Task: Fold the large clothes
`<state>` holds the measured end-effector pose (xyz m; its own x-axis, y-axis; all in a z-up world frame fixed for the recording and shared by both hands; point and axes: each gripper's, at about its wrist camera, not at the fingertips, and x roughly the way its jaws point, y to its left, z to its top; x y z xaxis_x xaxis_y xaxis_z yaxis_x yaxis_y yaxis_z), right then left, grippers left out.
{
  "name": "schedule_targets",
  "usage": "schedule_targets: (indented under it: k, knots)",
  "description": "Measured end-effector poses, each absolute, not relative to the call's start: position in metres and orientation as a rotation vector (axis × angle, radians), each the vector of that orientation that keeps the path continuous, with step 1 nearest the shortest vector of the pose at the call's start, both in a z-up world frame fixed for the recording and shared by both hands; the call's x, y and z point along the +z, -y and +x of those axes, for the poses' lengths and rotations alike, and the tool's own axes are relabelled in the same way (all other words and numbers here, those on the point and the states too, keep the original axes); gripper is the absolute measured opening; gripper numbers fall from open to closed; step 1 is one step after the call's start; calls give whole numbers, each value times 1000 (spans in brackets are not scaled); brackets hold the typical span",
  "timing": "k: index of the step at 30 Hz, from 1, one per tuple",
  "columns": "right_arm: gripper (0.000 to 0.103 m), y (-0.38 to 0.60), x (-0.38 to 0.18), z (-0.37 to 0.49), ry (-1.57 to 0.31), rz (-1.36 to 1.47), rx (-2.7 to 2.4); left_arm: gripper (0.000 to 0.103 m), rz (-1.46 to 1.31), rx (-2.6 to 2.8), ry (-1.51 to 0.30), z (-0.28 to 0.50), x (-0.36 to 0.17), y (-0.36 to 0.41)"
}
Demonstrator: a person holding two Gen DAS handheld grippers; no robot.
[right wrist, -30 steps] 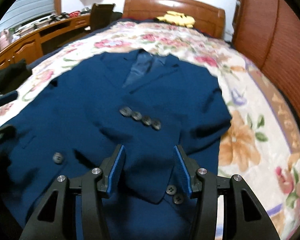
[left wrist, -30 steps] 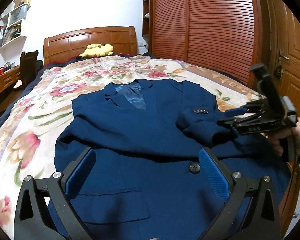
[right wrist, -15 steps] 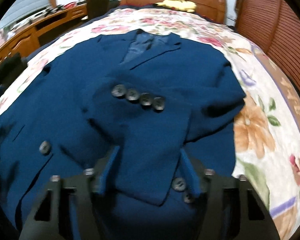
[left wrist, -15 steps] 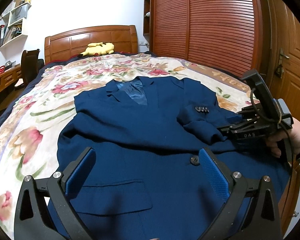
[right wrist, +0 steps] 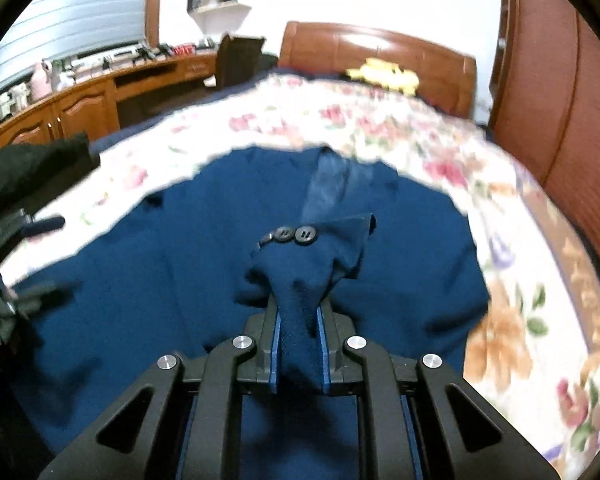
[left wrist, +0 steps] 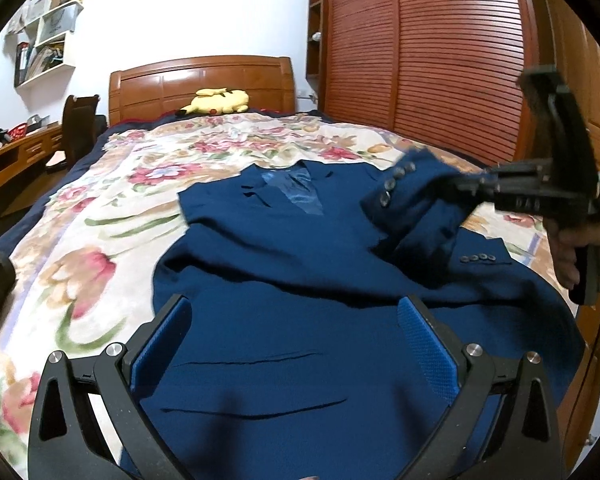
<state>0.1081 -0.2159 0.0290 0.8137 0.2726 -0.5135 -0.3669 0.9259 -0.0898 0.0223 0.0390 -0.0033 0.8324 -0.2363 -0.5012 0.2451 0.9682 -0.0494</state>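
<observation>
Floral bedding (left wrist: 112, 200) covers a wide bed with a wooden headboard (left wrist: 200, 80), a yellow plush toy (left wrist: 216, 102) lying at its foot, and slatted wooden wardrobe doors (left wrist: 420, 60) stand along the far side. On the bedding a navy blazer (left wrist: 300, 280) lies front up, collar toward the headboard. One sleeve cuff (right wrist: 312, 256), with its row of dark buttons (right wrist: 296, 235), is lifted off the blazer's chest: the right tool (right wrist: 299, 320) has just closed its blue pads on that cuff, the cloth bunched between them. From the left wrist view the same tool (left wrist: 460, 186) hangs over the blazer's far side, gripped by a hand (left wrist: 576, 248). The left tool (left wrist: 300, 332) hovers wide open above the lower front of the blazer, seemingly clear of the cloth, though blur makes that hard to confirm.
</observation>
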Motion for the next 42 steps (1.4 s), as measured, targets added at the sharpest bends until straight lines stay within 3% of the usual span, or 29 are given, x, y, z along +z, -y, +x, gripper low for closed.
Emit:
schedule_targets:
  k: [7,15,17,21,24,42]
  knots:
    - [15,160,49,102,-426,-193,448,103,11,-226,-517,7,-2,-60]
    - [15,123,22,96,-482,-188,547,103,-21,-209,-518,-5,-5,-77]
    - [21,120,17,100,-505,-183,551,103,-28,-208,-515,-6,-4,-78]
    - [52,126,19,104,-515,-180,530,103,-29,-208,-521,-4,-5,-75]
    - [61,127,22,102,-507,-165,510,103,-18,-206,-527,-4,-5,-72]
    - [61,185,-16,51,-503,-128,311,102,-5,-127,-653,37,3,-75]
